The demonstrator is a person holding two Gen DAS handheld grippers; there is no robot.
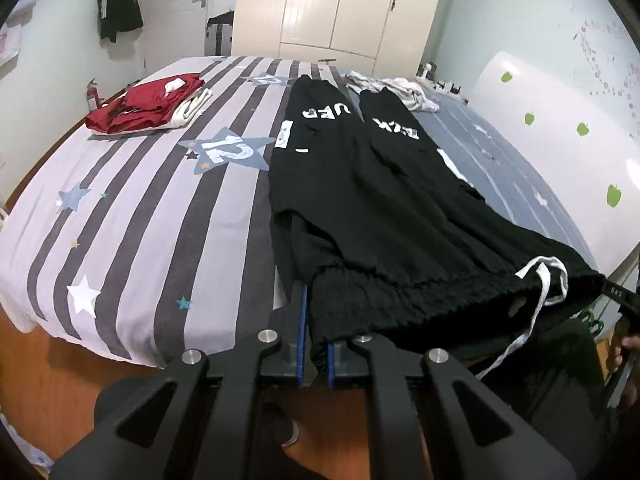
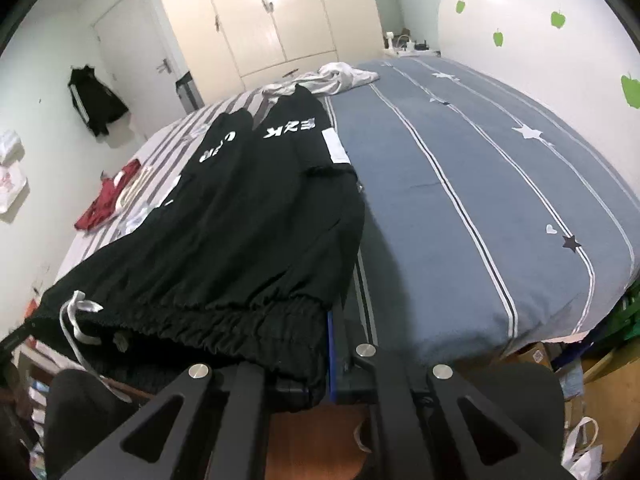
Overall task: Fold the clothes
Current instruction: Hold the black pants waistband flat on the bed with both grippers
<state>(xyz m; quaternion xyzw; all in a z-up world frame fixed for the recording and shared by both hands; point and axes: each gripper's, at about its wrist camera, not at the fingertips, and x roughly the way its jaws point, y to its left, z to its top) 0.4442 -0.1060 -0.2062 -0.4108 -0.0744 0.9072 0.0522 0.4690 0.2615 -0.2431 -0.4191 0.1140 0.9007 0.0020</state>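
Black jogger trousers (image 1: 372,200) with white lettering lie lengthwise on the bed, legs pointing away, the elastic waistband (image 1: 420,300) stretched at the near edge. My left gripper (image 1: 316,344) is shut on the waistband's left corner. My right gripper (image 2: 326,344) is shut on the waistband's right corner (image 2: 296,344). The trousers also show in the right wrist view (image 2: 248,208). A white drawstring (image 1: 540,292) hangs from the waistband's middle.
The striped bedsheet (image 1: 152,200) covers the left of the bed, a blue duvet (image 2: 480,200) the right. Folded red and white clothes (image 1: 152,104) lie at the far left. A crumpled grey-white garment (image 1: 400,90) lies at the far end. A wardrobe (image 1: 340,4) stands behind.
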